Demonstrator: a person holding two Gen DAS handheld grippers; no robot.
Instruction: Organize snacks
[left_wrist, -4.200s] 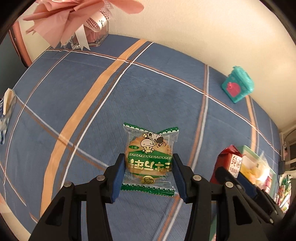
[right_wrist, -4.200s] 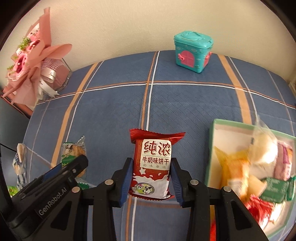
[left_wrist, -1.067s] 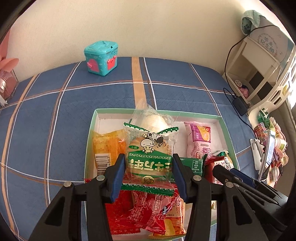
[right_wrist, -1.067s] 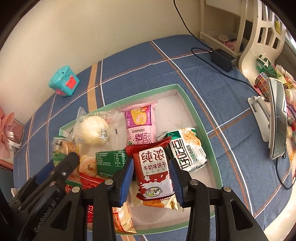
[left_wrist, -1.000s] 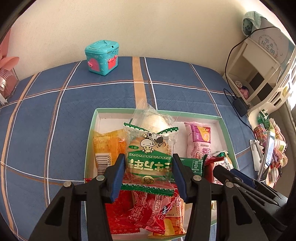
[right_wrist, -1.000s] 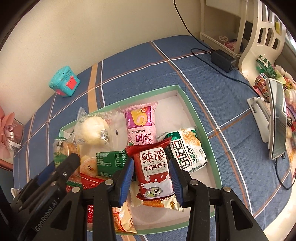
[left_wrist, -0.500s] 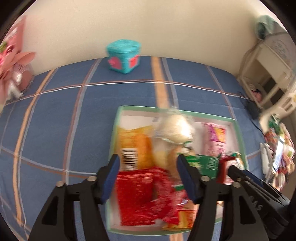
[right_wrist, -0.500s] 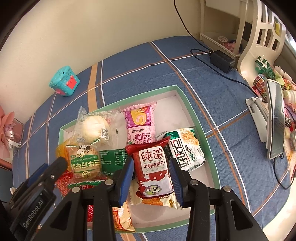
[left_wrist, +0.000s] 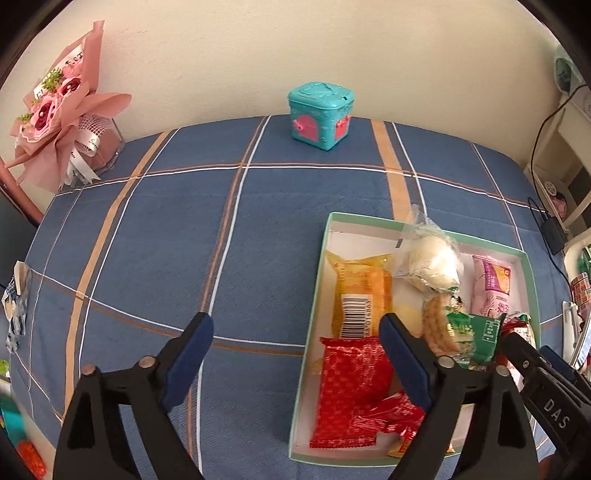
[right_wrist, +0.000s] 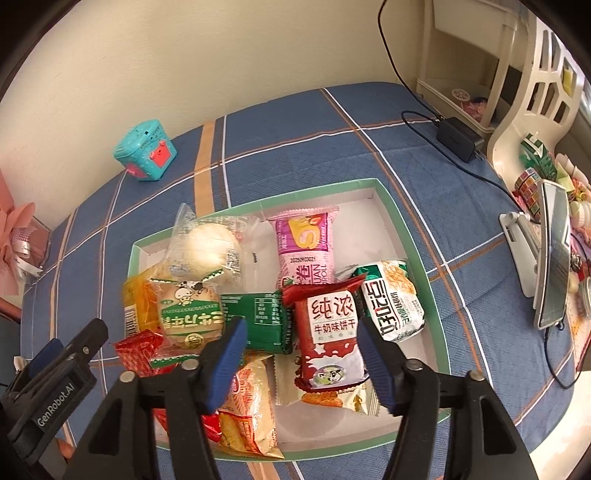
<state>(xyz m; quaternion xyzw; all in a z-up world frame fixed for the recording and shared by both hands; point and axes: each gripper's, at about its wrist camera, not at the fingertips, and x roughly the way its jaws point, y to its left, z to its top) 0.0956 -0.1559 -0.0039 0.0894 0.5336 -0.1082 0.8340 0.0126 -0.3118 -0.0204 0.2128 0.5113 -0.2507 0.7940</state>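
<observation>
The right tool (right_wrist: 299, 354) has just been opening, and the red milk biscuit pack (right_wrist: 328, 339) lies loose between its blue pads (right_wrist: 225, 350), low in the middle of the frame. It rests in the green-rimmed box (right_wrist: 388, 195) on other snacks. The left tool (left_wrist: 295, 354) has also just been opening; it is wide and empty, above the blue checked cloth (left_wrist: 221, 221) at the bottom of its frame. Its green cookie pack (right_wrist: 190, 317) now sits in the box, left of center. To do this well, lift each tool straight up (so no pad drags a wrapper).
</observation>
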